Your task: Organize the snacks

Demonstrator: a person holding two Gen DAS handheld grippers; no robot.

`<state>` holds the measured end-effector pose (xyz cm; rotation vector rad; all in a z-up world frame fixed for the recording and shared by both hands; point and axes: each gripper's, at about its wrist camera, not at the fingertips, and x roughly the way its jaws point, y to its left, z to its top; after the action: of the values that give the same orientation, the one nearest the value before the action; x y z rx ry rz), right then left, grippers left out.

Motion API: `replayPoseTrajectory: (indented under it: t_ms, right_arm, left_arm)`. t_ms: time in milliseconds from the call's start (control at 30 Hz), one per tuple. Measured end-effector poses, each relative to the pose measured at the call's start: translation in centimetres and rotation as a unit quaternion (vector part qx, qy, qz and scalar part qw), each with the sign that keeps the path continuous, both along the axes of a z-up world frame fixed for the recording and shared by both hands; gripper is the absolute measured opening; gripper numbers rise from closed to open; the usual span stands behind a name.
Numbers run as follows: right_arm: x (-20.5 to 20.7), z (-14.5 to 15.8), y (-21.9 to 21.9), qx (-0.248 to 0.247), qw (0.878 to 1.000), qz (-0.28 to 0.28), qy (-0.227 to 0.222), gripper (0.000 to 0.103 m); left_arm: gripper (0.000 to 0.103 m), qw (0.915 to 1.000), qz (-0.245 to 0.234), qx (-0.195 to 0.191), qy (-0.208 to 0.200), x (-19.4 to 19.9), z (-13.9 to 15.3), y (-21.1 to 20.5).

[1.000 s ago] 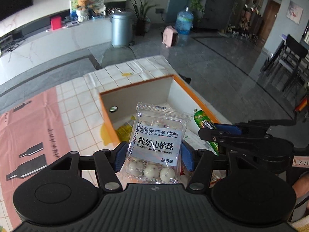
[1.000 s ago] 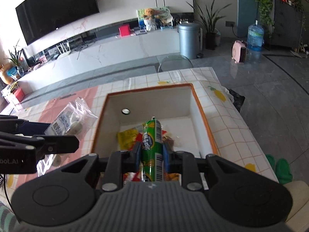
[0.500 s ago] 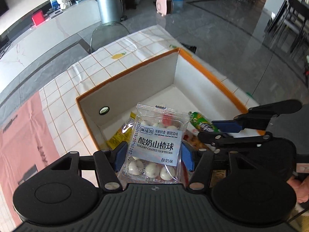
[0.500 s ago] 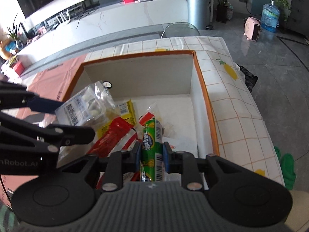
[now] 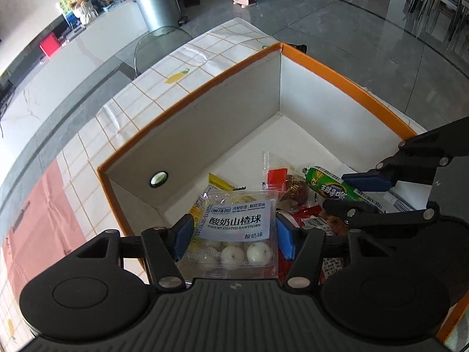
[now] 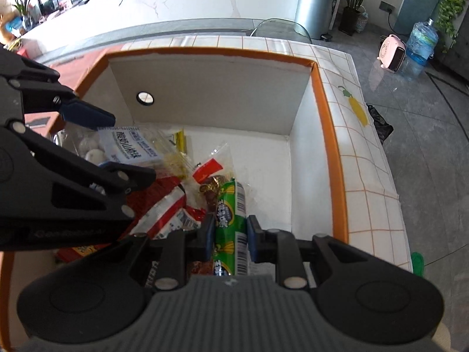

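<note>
Bright daylight, glare on the glossy floor (image 5: 351, 29), strong fisheye bending at edges, sharp focus.

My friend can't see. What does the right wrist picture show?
The right gripper pinches a green sausage stick above an orange-rimmed box of snacks. Beside it, the left gripper holds a clear hawthorn ball packet.

"酸奶山楂球 YOGURT-COATED HAWTHORN" on the clear snack packet (image 5: 234, 228)

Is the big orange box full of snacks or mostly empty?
Mostly empty. The orange-rimmed white box has snack packets heaped in one part, while much of its white floor shows bare.
</note>
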<state>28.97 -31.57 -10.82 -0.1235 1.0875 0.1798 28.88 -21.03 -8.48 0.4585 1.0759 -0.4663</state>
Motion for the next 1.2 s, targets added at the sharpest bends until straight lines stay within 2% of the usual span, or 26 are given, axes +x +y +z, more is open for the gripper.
replayPoseTrajectory:
  t_ms: [133, 200, 300, 367, 500, 567, 700, 733, 833, 1033, 1200]
  right_arm:
    - [-0.1, -0.1, 0.0, -0.008, 1.0, 0.001, 0.003, 0.02]
    - [-0.1, -0.1, 0.0, -0.009, 1.0, 0.001, 0.005, 0.02]
    - [-0.2, 0.1, 0.0, -0.005, 1.0, 0.002, 0.008, 0.024]
    - [-0.4, 0.6, 0.1, 0.001, 1.0, 0.005, 0.011, 0.035]
    - [-1.0, 2.0, 0.5, 0.001, 1.0, 0.008, 0.015, 0.047]
    - [-1.5, 3.1, 0.7, -0.005, 1.0, 0.001, 0.01, 0.059]
    - [-3.2, 6.2, 0.9, 0.006, 1.0, -0.013, -0.007, 0.062]
    - [-3.6, 7.0, 1.0, 0.011, 1.0, -0.018, -0.011, 0.067]
    - [-5.7, 9.6, 1.5, 0.022, 0.999, -0.028, -0.028, 0.071]
    - [-10.5, 14.8, 2.9, 0.057, 0.995, -0.031, -0.078, 0.08]
    - [-15.0, 17.1, 3.9, 0.085, 0.988, -0.055, -0.116, 0.084]
  left_arm:
    - [0.068, 1.0, -0.006, -0.001, -0.006, -0.1, 0.0, -0.1]
    - [0.073, 0.9999, -0.007, -0.005, -0.007, -0.2, 0.2, 0.0]
    - [0.076, 0.9998, -0.011, -0.014, -0.008, -0.4, 0.7, 0.3]
    - [0.076, 0.9997, -0.013, -0.014, -0.016, -0.7, 1.3, 0.4]
    - [0.078, 0.9991, -0.01, -0.02, -0.035, -1.6, 3.4, 1.2]
    - [0.079, 0.9987, -0.004, -0.03, -0.041, -2.2, 4.7, 1.9]
    - [0.079, 0.997, 0.011, -0.049, -0.059, -4.2, 7.8, 3.6]
    - [0.079, 0.9964, 0.016, -0.053, -0.065, -4.8, 8.6, 4.1]
    - [0.079, 0.994, 0.034, -0.063, -0.083, -6.9, 10.8, 5.7]
    - [0.087, 0.9829, 0.073, -0.095, -0.14, -11.9, 14.7, 9.6]
    - [0.09, 0.9652, 0.112, -0.12, -0.203, -16.5, 16.5, 12.7]
